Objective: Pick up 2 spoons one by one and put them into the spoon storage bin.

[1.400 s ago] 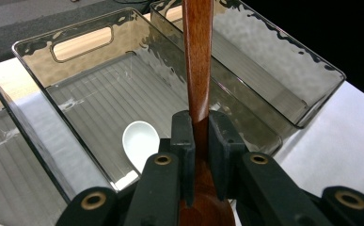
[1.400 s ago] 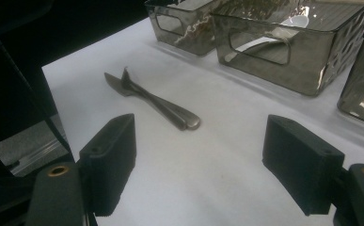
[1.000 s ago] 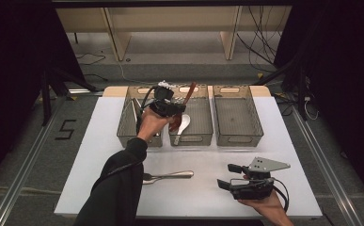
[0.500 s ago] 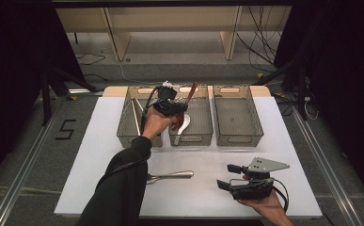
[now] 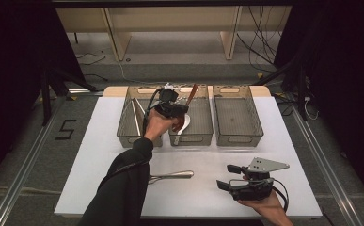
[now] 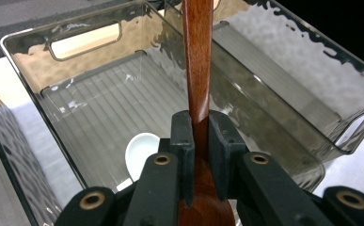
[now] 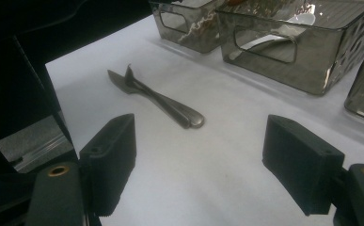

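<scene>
While the left gripper clamped its jaws on the wooden spoon over the middle bin, the stiff, light handle looked smooth; the right gripper stood apart near the table's front edge.

Table brightly lit, surroundings dark; glare on bins, close views soft

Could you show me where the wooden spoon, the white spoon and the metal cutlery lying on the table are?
wooden spoon (image 6: 197,61), left gripper view, on its handle above the claw.
white spoon (image 6: 141,149), left gripper view, on its bowl inside the bin.
metal cutlery (image 7: 163,100), right gripper view, on the handles' middle.
</scene>
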The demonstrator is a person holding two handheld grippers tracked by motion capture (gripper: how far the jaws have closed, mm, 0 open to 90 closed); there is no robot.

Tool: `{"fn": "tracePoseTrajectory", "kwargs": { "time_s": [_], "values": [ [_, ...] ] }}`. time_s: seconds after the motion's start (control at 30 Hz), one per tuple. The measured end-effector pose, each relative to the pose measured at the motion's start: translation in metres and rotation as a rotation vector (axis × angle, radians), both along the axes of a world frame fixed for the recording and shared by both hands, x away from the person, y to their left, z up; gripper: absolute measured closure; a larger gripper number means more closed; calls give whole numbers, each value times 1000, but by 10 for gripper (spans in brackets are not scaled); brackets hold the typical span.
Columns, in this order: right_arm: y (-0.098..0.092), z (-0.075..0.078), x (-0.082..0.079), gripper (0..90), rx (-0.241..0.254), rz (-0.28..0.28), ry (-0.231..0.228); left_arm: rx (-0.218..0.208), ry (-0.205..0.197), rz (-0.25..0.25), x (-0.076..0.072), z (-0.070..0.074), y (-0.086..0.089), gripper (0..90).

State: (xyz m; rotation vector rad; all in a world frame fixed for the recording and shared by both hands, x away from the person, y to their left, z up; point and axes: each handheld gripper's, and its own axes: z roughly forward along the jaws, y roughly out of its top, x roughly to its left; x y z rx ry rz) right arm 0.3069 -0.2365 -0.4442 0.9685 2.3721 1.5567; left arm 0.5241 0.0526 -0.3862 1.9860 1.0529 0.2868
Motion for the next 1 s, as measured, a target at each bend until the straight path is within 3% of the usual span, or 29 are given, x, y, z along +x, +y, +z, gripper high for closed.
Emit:
{"fn": "tracePoseTrajectory", "kwargs": {
  "time_s": [0.2, 0.27, 0.37, 0.57, 0.67, 1.0],
  "values": [
    [0, 0, 0, 270, -4, 5, 2, -7, 1, 11, 0, -6, 2, 791],
    [0, 0, 0, 270, -4, 5, 2, -1, 12, 10, 1, -6, 1, 715],
    [0, 0, 0, 270, -4, 6, 3, 7, 16, -8, 0, -4, 2, 684],
    [1, 0, 0, 270, -3, 5, 3, 14, 69, -32, -6, 0, 6, 522],
    [1, 0, 0, 270, -4, 4, 3, 23, 74, -55, -11, 2, 10, 452],
    [1, -1, 0, 270, -5, 2, 2, -19, 34, -66, -31, 13, 34, 333]
  ]
}}
